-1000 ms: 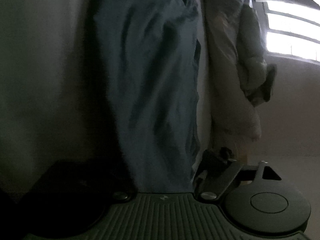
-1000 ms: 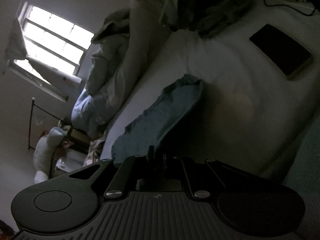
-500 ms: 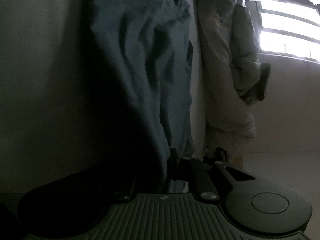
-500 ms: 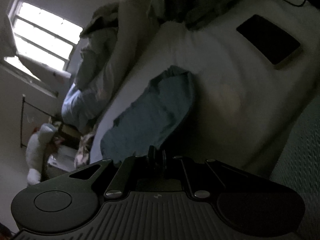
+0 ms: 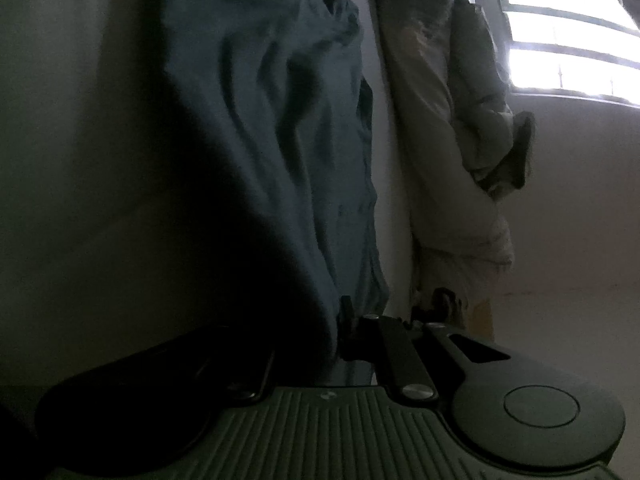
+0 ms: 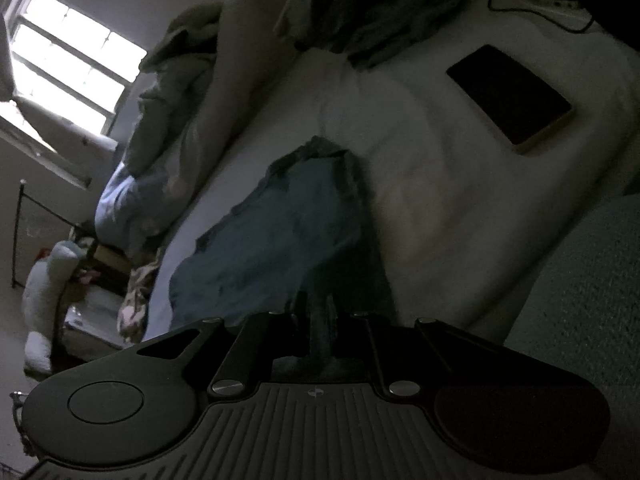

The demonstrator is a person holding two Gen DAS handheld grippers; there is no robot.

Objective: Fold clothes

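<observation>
A blue garment (image 5: pixel 280 120) lies crumpled on the white bed sheet (image 5: pixel 80 160). In the left wrist view my left gripper (image 5: pixel 340 320) is shut on its near edge, and the cloth drapes over the left finger and hides it. In the right wrist view the same blue garment (image 6: pixel 280 240) spreads away from my right gripper (image 6: pixel 318 312). Its jaws are opening a little, with a bunched strip of the cloth still pressed between the two fingers. Both grippers hold the garment's near side, low over the sheet (image 6: pixel 440 200).
A dark phone or tablet (image 6: pixel 508 98) lies on the sheet at the far right, beyond it a black cable (image 6: pixel 532 12). Heaped bedding (image 6: pixel 172 120) lines the bed's far side under a bright window (image 6: pixel 68 60). A pale plush toy (image 6: pixel 44 292) stands on the floor.
My left gripper's jaws have come together on the garment's edge. The right gripper's fingers have parted slightly around the cloth, and the garment now looks more bunched towards it.
</observation>
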